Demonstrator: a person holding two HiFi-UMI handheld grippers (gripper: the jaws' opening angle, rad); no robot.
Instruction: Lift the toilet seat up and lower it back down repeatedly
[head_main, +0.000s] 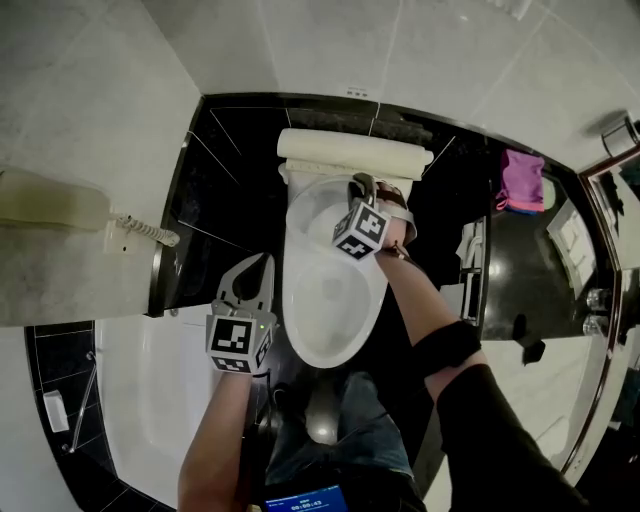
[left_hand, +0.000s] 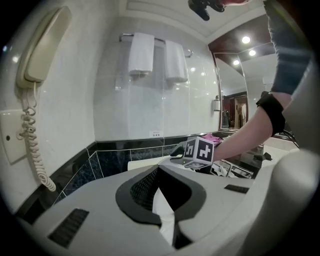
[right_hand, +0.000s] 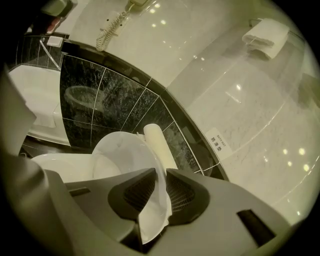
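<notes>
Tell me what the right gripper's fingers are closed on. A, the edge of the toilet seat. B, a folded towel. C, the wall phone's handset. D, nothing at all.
A: the right gripper view shows the right gripper with its fingers pinching the thin white edge of the toilet seat.

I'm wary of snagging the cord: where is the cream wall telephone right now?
Head view, far left: the cream wall telephone hangs on the pale wall, left of the white toilet and the left tongs.
</notes>
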